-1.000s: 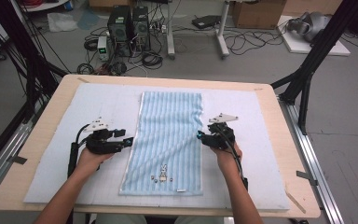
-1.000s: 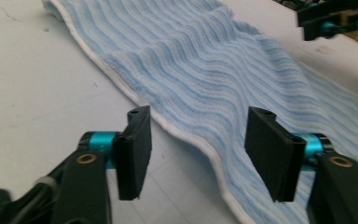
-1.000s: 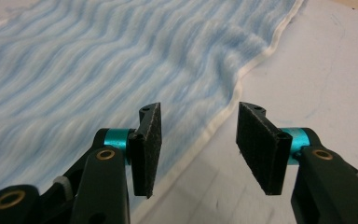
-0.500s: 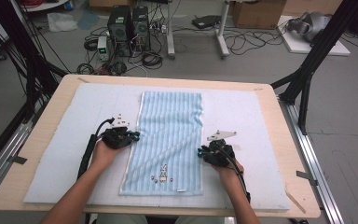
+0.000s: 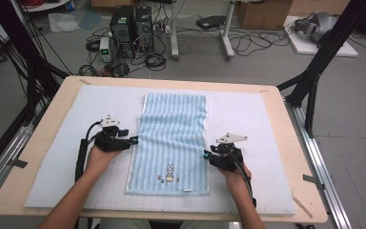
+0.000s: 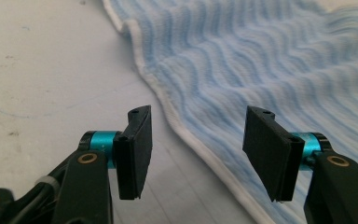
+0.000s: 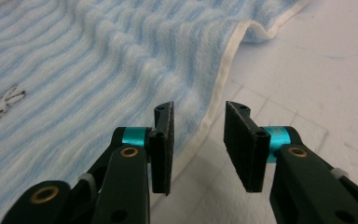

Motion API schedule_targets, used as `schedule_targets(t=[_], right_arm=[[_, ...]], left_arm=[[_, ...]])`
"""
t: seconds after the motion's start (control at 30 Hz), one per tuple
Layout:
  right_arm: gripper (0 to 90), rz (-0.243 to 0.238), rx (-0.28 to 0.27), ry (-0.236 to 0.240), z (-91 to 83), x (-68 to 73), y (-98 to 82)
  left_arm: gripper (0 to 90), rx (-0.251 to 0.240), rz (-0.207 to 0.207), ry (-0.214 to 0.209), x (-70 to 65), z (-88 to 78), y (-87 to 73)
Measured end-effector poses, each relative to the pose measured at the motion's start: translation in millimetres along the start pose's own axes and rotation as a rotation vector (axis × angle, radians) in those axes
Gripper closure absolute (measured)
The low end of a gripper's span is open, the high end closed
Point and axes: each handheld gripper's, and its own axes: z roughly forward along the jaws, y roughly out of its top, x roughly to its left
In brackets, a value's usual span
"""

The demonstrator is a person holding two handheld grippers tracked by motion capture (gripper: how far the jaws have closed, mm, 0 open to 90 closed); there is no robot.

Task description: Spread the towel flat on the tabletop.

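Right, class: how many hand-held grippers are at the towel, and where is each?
2. The left hand-held gripper is at the towel's left edge, the right hand-held gripper at its right edge.

Light blue striped towel [image 5: 174,138] with a white hem, spread flat and lengthwise on the middle of the table's pale mat, small rabbit picture near its close end, side edges slightly rippled and lifted, surface softly ridged

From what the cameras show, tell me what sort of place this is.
Most likely a lab or recording workshop: computer towers and tangled cables on the floor, black rig struts framing a padded table.
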Motion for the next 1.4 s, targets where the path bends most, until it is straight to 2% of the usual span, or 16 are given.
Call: schedule_targets(t=[0.13, 0.27, 0.33, 0.37, 0.4, 0.47, 0.53, 0.6, 0.63, 0.67, 0.7, 0.73, 0.77, 0.9, 1.13, 1.4], right_arm=[[60.0, 0.010, 0.003, 0.010, -7.6, 1.2, -10.7], [57.9, 0.009, -0.002, 0.015, -15.7, 6.8, -19.0], [58.3, 0.006, -0.006, 0.032, -20.7, 12.0, -22.3], [59.5, -0.003, -0.007, 0.041, -22.8, 14.7, -23.8], [61.0, -0.012, 0.000, 0.051, -24.4, 18.3, -25.7], [63.8, -0.018, 0.013, 0.063, -24.5, 22.3, -28.3], [66.2, -0.020, 0.031, 0.077, -23.2, 25.2, -30.4], [70.1, -0.027, 0.049, 0.092, -21.3, 27.5, -31.7], [74.3, -0.037, 0.047, 0.084, -21.2, 28.6, -32.2], [78.2, -0.036, 0.051, 0.097, -21.3, 28.5, -32.1], [81.5, -0.030, 0.057, 0.111, -21.4, 27.9, -32.1], [85.6, -0.029, 0.059, 0.125, -21.5, 27.5, -32.1], [86.0, -0.034, 0.064, 0.136, -21.8, 27.8, -32.1], [86.4, -0.039, 0.080, 0.173, -27.3, 28.2, -35.0], [86.4, -0.047, 0.071, 0.239, -50.2, 34.0, -49.9], [86.1, -0.068, 0.093, 0.278, -68.5, 49.3, -61.7]], left_arm=[[41.6, -0.015, 0.012, -0.065, -10.8, -13.6, -13.1], [36.5, 0.013, -0.002, -0.118, -20.4, -18.7, -30.0], [35.8, 0.013, 0.005, -0.119, -27.4, -24.5, -32.4], [35.9, 0.015, 0.027, -0.146, -30.7, -28.1, -33.9], [38.4, 0.021, 0.041, -0.152, -33.0, -29.8, -34.8], [52.9, 0.069, 0.065, -0.169, -38.0, -31.4, -38.0], [61.0, 0.107, 0.099, -0.180, -43.0, -31.3, -42.3], [62.7, 0.105, 0.130, -0.159, -47.8, -32.8, -44.0], [67.7, 0.108, 0.151, -0.156, -48.9, -33.6, -44.4], [75.2, 0.105, 0.165, -0.167, -48.7, -34.0, -45.6], [81.2, 0.108, 0.168, -0.200, -48.3, -34.3, -46.0], [86.1, 0.113, 0.188, -0.207, -50.2, -34.7, -46.3], [86.5, 0.118, 0.199, -0.216, -51.8, -35.4, -46.7], [87.2, 0.136, 0.171, -0.287, -52.7, -41.9, -51.5], [87.3, 0.149, 0.177, -0.345, -58.9, -60.4, -59.6], [86.8, 0.176, 0.184, -0.419, -67.0, -75.9, -71.0]])
